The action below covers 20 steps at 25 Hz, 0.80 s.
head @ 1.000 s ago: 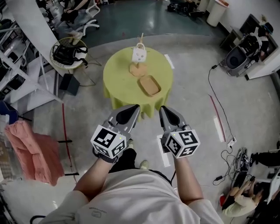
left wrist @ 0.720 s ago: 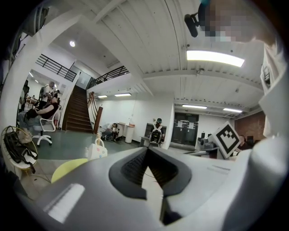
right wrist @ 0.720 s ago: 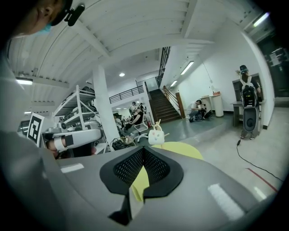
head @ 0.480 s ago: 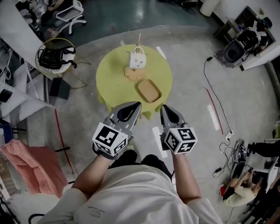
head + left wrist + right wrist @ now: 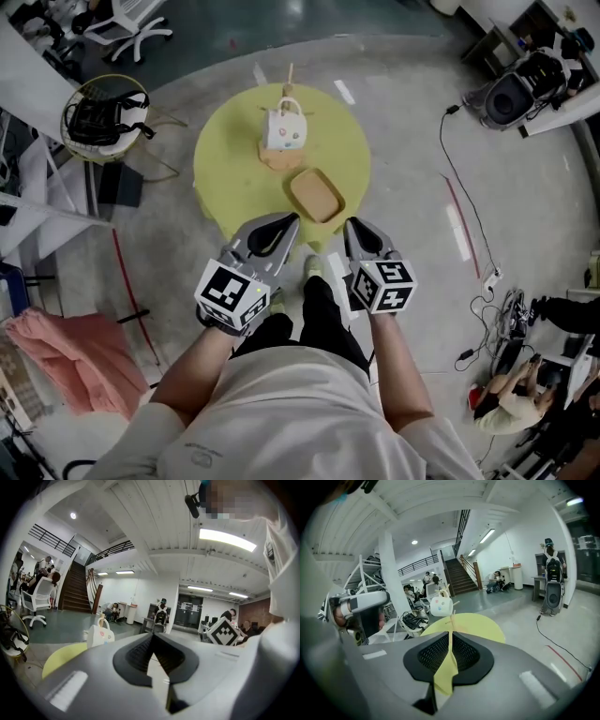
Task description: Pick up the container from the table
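**A:** Where is the container sitting?

**B:** The white container [image 5: 283, 131], the one with a looped handle on top, is standing upright on the far part of the round tabletop [image 5: 225, 178], which is wearing a yellow-green cloth. It is resting on a flat brown board [image 5: 277, 159]. An empty wooden tray [image 5: 315, 194] is lying just beside that board, nearer to the person.

**A:** And what are the claws doing?

**B:** The left claw [image 5: 284, 223] is hanging clenched, its jaws pressing together and gripping nothing. The right claw [image 5: 354, 228] is doing the same, with only a thin slit showing between its jaws. Both are hovering side by side at the near edge of the tabletop, well apart from the container.

**A:** Are the gripper views showing the container?

**B:** Yes. In the left gripper view it is showing to the left of the jaws, and in the right gripper view it is sitting just above the closed slit. The person is standing on the grey floor [image 5: 412, 141] just short of the tabletop.
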Available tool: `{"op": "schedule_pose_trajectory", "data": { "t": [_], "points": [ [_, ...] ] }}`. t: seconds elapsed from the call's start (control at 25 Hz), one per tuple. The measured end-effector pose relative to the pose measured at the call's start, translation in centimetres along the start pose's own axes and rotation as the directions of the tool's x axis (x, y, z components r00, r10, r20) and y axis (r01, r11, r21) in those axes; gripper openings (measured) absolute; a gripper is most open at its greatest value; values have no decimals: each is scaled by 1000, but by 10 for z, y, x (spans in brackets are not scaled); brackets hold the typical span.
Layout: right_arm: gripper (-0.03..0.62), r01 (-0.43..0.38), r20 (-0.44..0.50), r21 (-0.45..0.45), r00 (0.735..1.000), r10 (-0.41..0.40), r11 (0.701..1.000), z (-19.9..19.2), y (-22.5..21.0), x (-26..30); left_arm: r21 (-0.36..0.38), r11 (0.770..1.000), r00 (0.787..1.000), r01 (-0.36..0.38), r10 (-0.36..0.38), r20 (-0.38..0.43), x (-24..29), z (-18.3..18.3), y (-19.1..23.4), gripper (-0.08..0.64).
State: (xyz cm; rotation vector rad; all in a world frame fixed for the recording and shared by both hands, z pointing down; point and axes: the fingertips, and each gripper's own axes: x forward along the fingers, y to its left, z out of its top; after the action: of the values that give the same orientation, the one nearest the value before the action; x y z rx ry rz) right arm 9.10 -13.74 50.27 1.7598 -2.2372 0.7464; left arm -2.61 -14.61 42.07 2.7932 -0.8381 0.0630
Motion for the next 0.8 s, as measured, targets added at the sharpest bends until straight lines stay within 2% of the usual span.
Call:
{"op": "schedule_pose_trajectory", "data": {
  "t": [0.36, 0.52, 0.8],
  "points": [
    [15, -54, -170, -33, 984, 47, 998, -36, -58, 76, 2, 998, 996, -68, 68, -53, 59, -25, 32, 6],
    [18, -80, -259, -28, 963, 70, 996, -67, -84, 107, 10, 995, 991, -101, 101, -88, 81, -46, 39, 6],
    [49, -116, -391, -56, 916, 85, 992, -111, -114, 155, -35, 986, 978, -165, 159, -137, 107, -76, 61, 6]
  ]
}}
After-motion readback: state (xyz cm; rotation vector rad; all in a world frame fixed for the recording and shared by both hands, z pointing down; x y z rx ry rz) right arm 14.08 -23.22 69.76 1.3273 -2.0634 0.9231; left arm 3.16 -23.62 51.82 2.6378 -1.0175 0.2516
